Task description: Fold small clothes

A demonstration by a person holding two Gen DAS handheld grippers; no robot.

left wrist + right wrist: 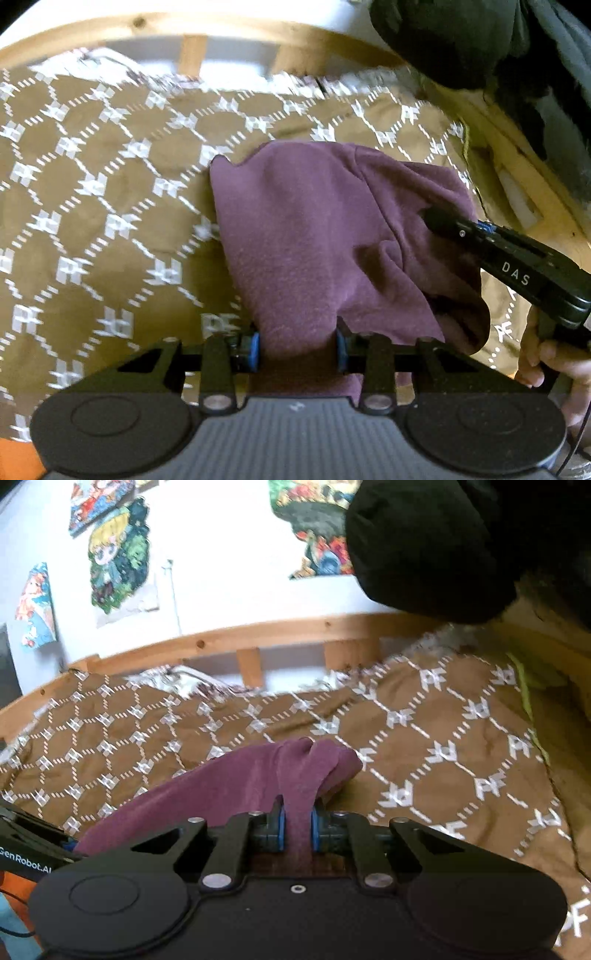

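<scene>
Right claw (296,830) pinching purple cloth (236,779), brown patterned bedspread (424,738), wooden bed rail (236,635), wall posters (118,554)

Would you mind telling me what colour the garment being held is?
The garment is plum purple, clearest in the left wrist view.

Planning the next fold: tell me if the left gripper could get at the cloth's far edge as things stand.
Probably not yet: the left gripper is shut on the purple cloth, as is the right gripper. It would have to let go first; nothing else blocks the brown bedspread.
</scene>
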